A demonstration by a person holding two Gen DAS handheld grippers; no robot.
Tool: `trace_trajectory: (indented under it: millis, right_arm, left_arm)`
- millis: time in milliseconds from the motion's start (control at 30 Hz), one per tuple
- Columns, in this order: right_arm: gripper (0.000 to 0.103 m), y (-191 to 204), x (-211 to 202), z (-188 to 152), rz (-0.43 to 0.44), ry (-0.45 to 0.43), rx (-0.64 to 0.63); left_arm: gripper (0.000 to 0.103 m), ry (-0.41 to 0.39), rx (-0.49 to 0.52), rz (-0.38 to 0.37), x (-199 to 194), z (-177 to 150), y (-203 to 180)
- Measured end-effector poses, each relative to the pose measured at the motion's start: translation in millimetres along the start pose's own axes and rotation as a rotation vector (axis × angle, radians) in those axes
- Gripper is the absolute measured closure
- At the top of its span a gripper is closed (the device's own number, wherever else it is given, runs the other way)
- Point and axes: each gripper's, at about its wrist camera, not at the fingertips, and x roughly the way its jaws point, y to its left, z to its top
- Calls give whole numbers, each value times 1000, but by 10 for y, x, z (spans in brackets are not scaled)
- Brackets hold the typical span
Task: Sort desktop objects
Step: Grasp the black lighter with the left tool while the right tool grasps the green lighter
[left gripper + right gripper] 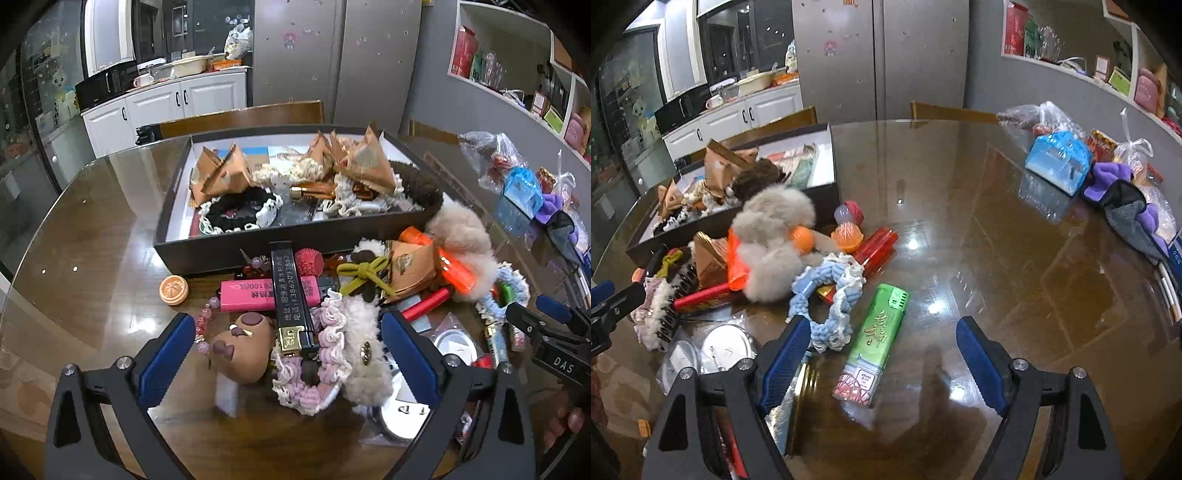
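Observation:
A dark box [173, 254] on the glass table holds paper packets, scrunchies and small bottles. In front of it lies a heap: a black lighter [291, 295] across a pink lighter [258, 295], a brown capybara toy [243, 349], a pink frilly scrunchie [325, 354] and a beige fluffy clip [364, 350]. My left gripper [288, 350] hangs open over the capybara, black lighter and scrunchie, touching none. My right gripper [879, 354] is open above a green lighter [877, 341], with a blue-white scrunchie [827, 295] beside its left finger.
Red and orange lighters [879, 243], a grey pompom [775, 240], foil lids [724, 349] and an orange disc [173, 290] crowd the heap. Plastic bags, a blue pouch [1058, 162] and purple cloth [1108, 177] sit at the far right. Chairs stand behind the table.

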Motion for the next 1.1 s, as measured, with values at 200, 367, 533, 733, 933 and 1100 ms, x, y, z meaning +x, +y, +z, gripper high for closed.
trace_trajectory:
  millis: [200, 367, 533, 733, 933, 1100]
  right_arm:
    - [20, 36, 114, -50, 8, 25, 0]
    - [20, 82, 160, -72, -10, 44, -12]
    - [20, 115, 162, -87, -27, 45, -25]
    - [75, 150, 111, -70, -22, 27, -45]
    - [78, 159, 93, -92, 6, 30, -50]
    - [79, 133, 68, -102, 18, 31, -42]
  left_arm:
    - [6, 7, 15, -11, 136, -28, -22]
    - [8, -4, 13, -13, 135, -46, -7]
    - [22, -14, -3, -31, 101, -68, 13]
    - [71, -34, -24, -38, 26, -62, 48]
    - [82, -42, -23, -51, -25, -67, 62]
    - [82, -43, -30, -60, -57, -74, 64]
